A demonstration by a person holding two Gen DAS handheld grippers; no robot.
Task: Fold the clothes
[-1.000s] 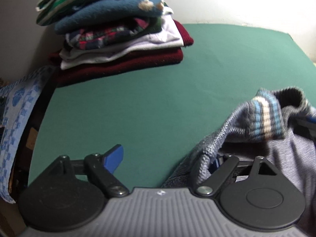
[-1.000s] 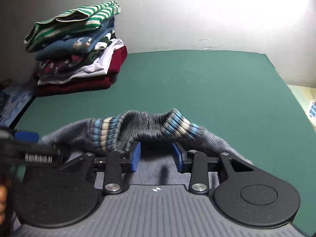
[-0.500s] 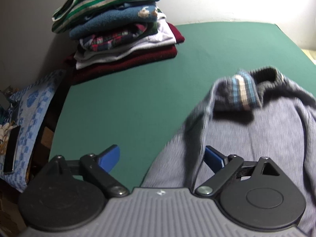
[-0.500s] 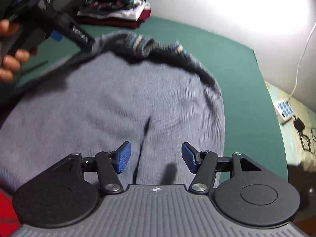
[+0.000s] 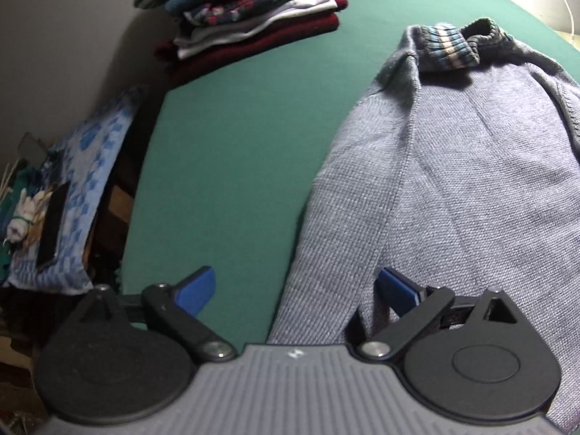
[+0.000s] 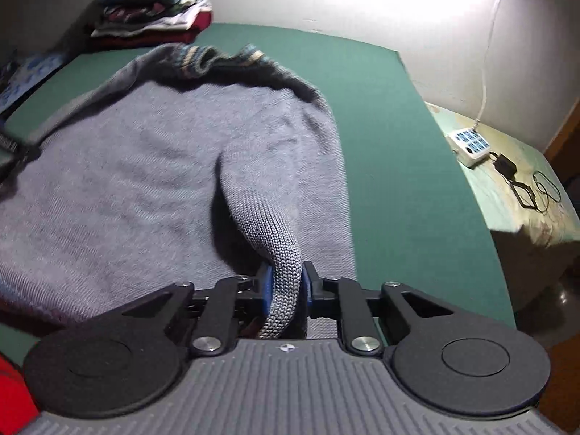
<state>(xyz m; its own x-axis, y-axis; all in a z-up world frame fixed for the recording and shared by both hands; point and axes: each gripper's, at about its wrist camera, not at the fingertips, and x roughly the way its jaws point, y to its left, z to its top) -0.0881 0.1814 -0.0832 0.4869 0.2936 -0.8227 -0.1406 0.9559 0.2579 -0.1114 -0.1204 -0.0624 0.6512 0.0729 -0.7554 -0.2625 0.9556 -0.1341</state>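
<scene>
A grey-blue knit sweater (image 5: 453, 166) with striped ribbed cuffs (image 5: 446, 47) lies spread on the green table (image 5: 224, 137). My left gripper (image 5: 295, 286) is open at the sweater's near left edge; its right pad rests over the knit, its left pad over bare green. In the right wrist view the sweater (image 6: 137, 152) fills the left side, and my right gripper (image 6: 284, 282) is shut on a raised fold of its fabric (image 6: 268, 224) near the sweater's right side. The striped cuffs (image 6: 203, 56) lie at the far end.
A stack of folded clothes (image 5: 246, 14) sits at the table's far left corner (image 6: 152, 3). A blue patterned cloth (image 5: 72, 188) with a dark phone lies off the left edge. A power strip (image 6: 469, 145) and cables sit beyond the right edge.
The sweater went from held up to lying flat on the table. My left gripper drew back to its near edge. My right gripper, open half a second ago, has shut on a fold of knit.
</scene>
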